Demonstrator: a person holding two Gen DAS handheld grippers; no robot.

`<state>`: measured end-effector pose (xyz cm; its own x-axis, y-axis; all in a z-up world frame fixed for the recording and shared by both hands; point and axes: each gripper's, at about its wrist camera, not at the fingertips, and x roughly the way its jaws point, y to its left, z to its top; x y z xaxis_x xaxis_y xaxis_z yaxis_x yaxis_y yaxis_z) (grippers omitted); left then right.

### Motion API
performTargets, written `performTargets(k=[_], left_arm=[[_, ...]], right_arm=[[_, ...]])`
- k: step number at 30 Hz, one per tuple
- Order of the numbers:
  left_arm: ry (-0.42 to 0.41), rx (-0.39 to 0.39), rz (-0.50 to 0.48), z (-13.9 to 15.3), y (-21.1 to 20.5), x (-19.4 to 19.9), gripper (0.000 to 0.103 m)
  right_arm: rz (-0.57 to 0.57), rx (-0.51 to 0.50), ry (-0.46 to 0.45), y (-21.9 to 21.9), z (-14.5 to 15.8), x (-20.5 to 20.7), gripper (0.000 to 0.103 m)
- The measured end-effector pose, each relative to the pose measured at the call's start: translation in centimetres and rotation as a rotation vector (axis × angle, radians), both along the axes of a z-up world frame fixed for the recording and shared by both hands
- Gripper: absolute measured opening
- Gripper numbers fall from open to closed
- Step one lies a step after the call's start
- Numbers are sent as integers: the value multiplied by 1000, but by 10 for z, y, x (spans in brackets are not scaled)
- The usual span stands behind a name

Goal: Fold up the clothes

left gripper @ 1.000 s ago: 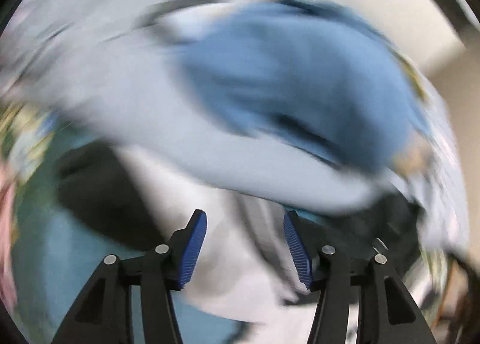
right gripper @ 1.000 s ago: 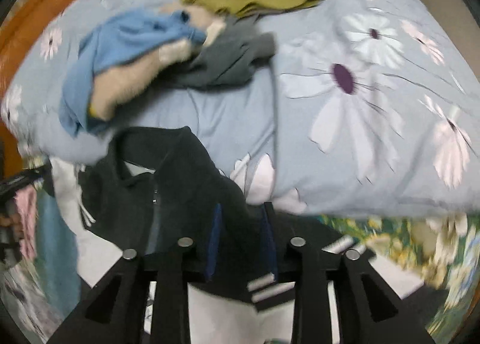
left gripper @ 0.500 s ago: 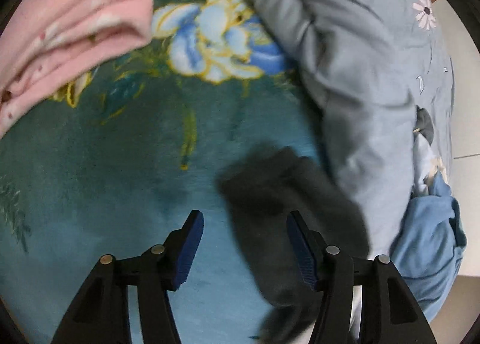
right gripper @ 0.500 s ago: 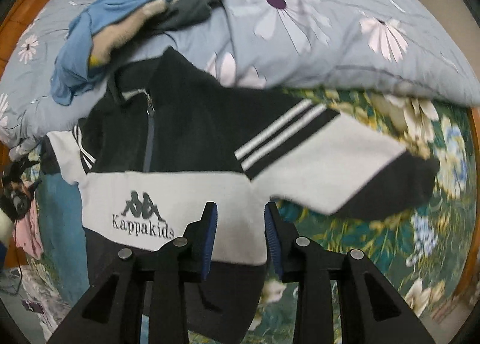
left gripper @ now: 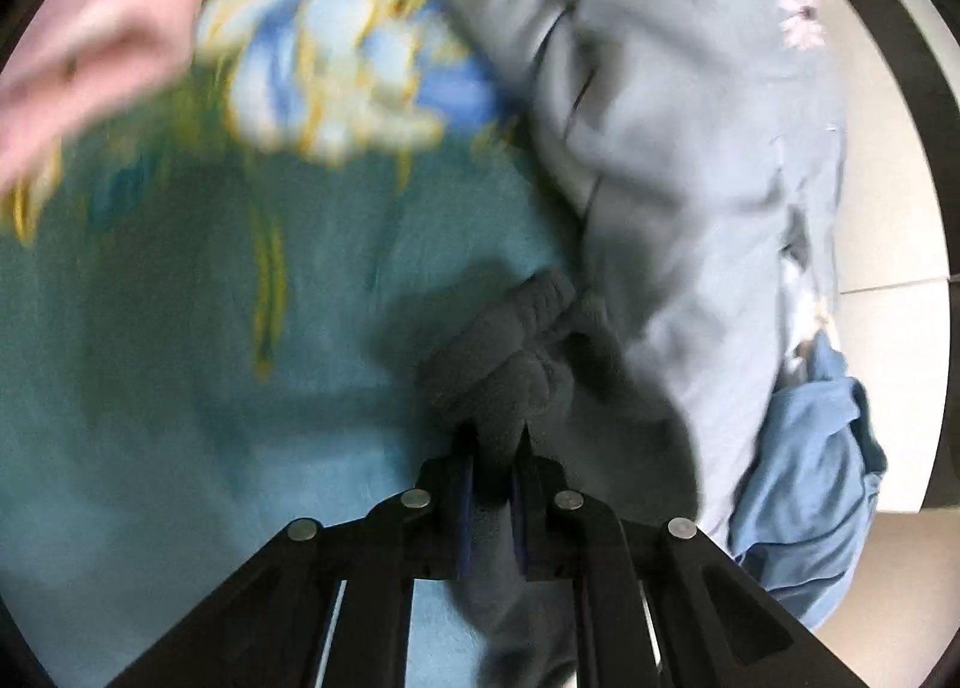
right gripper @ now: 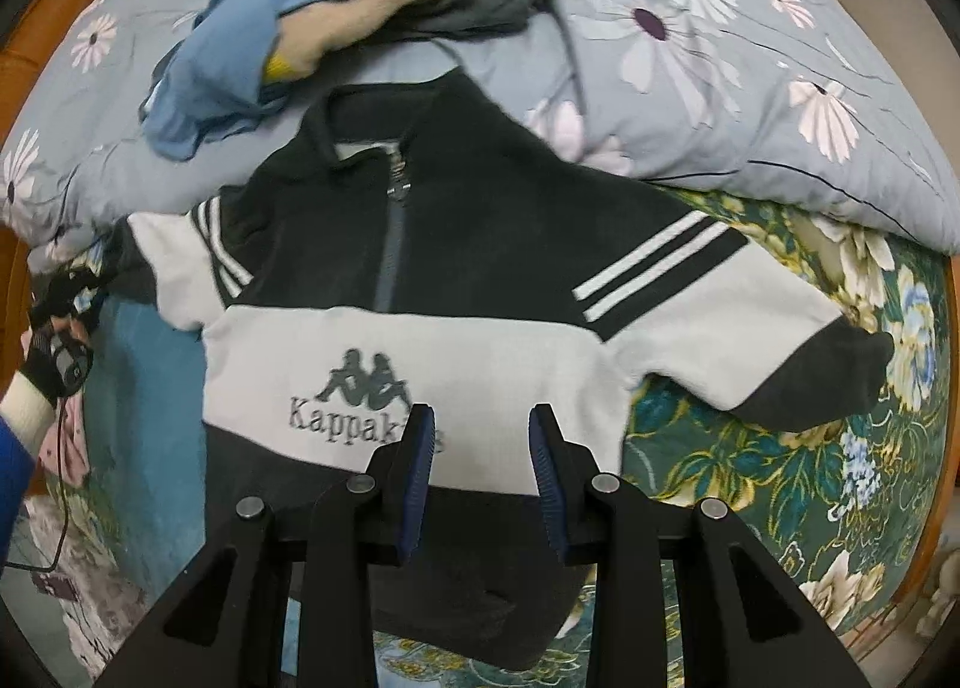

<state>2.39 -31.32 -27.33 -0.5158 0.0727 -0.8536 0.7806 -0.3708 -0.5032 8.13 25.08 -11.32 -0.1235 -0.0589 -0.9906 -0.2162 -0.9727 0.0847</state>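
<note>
On a teal floral blanket (right gripper: 780, 478) beside a grey daisy-print duvet (right gripper: 750, 58), the left gripper (left gripper: 495, 439) pinches the jacket's dark cuff (left gripper: 510, 364), while the right gripper (right gripper: 480, 436) hovers part-open, empty, over the jacket (right gripper: 456, 280).

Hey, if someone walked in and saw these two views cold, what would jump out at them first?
The black-and-white jacket with a Kappa Kids logo, spread flat across the middle of the bed in the right wrist view, its right sleeve stretched over the floral blanket. Behind it, a blue garment lies heaped on the grey daisy duvet. In the left wrist view, the left gripper is clamped on the jacket's dark cuff.
</note>
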Motion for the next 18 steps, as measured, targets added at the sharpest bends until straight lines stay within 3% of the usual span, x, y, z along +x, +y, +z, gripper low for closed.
performTargets(k=[3,6,13,16,18], left_arm=[[-62,-102,-8,14,-25,14,10],[-144,-115,-102,1,-29,16,10],[-92,-79,-138,0,-11,16,10],[-94,-66,-191,3,-4,12,17],[-86,-50,-203,5,0,16,29]], right_arm=[[3,-4,10,-8,5,2,33],[-12,1,12,-11,5,6,33],[-89,-5,16,-12,8,17,33],[-112,2,26,-10,13,24,33],[-140,5,35,-6,17,30,33]])
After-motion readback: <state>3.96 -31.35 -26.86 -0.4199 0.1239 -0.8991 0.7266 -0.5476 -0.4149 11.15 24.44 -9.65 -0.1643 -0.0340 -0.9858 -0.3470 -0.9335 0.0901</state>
